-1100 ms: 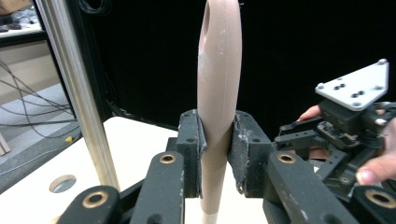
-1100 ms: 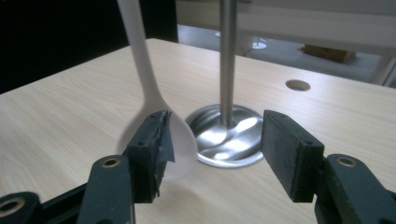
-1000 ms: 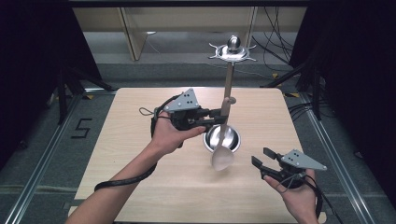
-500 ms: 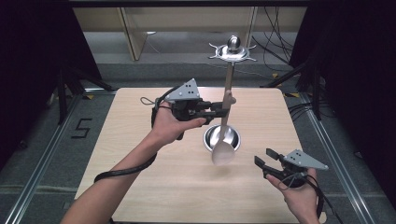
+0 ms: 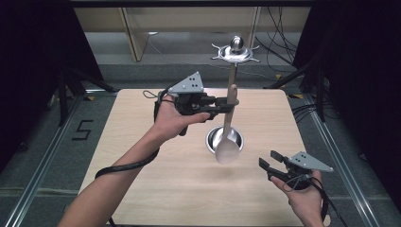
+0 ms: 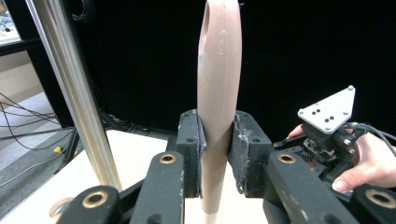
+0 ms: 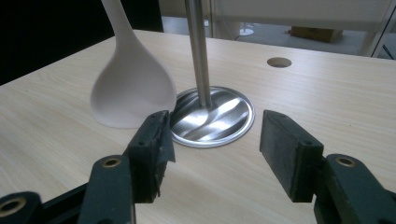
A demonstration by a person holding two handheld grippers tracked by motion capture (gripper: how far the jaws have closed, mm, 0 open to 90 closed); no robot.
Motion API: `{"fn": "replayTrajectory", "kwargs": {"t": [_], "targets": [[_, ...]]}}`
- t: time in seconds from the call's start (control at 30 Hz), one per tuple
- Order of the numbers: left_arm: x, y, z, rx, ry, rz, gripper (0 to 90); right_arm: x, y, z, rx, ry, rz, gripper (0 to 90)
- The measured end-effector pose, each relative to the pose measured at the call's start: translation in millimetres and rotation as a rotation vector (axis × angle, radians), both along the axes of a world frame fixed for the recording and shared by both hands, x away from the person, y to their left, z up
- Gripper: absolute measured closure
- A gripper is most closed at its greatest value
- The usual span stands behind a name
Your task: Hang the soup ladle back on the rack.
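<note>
While the left hand-held gripper point(image 5: 228, 103) is raised above the desk point(image 5: 142, 142), a pale wooden spoon point(image 5: 228, 137) is clamped by its handle between the jaws, bowl hanging below them over the round steel base point(image 5: 213, 138) of a stand. The stand's metal pole point(image 6: 77, 93) is seen just beside the left jaw. The right hand-held gripper point(image 5: 269, 163) is held low near the desk edge, jaws spread wide and empty; the spoon bowl point(image 7: 133, 95) is seen just beyond its left jaw.

The left gripper point(image 5: 230, 105) has lifted the spoon point(image 5: 227, 142) slightly higher.
</note>
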State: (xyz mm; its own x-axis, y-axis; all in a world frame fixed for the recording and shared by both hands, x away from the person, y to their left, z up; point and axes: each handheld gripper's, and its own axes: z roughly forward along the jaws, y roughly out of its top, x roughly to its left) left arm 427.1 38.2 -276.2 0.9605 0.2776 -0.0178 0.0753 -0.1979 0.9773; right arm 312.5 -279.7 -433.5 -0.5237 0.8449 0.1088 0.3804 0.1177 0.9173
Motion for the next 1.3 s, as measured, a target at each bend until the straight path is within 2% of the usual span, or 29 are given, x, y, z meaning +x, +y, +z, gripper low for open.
{"fn": "replayTrajectory", "kwargs": {"t": [0.17, 0.23, 0.3, 0.37, 0.4, 0.43, 0.53, 0.63, 0.83, 1.07, 1.3], "targets": [[1.7, -2.1, 4.6, 0.002, 0.003, -0.002, 73.7, 0.1, -1.1, 0.1, -0.005, -0.001, 0.0, 43.5], [2.6, -2.5, 6.1, 0.002, 0.002, -0.003, 73.7, -0.3, 1.6, -1.6, 0.028, -0.015, -0.029, 43.5], [3.5, -2.5, 7.4, 0.002, 0.002, -0.002, 73.6, -0.2, 0.8, -1.3, 0.024, -0.011, -0.023, 43.5], [4.4, -2.5, 8.2, 0.0, 0.003, -0.001, 73.6, -0.9, 1.3, -1.3, 0.033, -0.002, -0.031, 43.5], [4.7, -2.5, 8.5, 0.0, 0.003, -0.001, 73.6, -1.5, -0.1, -0.1, 0.017, 0.017, -0.019, 43.5], [4.9, -2.6, 8.7, 0.0, 0.004, -0.002, 73.7, -2.5, 0.6, 0.5, 0.029, 0.036, -0.023, 43.5], [5.2, -3.2, 9.8, 0.001, 0.006, -0.005, 73.7, -2.1, 0.1, 0.0, 0.021, 0.038, -0.018, 43.5], [6.3, -4.1, 11.6, -0.001, 0.004, -0.008, 73.7, -1.2, 1.6, -1.4, 0.043, 0.026, -0.014, 43.5], [8.6, -5.8, 15.7, -0.002, 0.018, -0.009, 73.6, 0.6, -1.2, -2.1, -0.001, 0.0, -0.006, 43.5], [10.8, -7.8, 19.3, 0.008, 0.01, -0.007, 73.6, 1.0, -0.9, -2.8, 0.001, -0.004, 0.0, 43.4], [12.9, -8.9, 21.9, -0.002, 0.016, -0.004, 73.6, 1.0, -1.0, -2.9, 0.005, -0.002, 0.004, 43.5]]}}
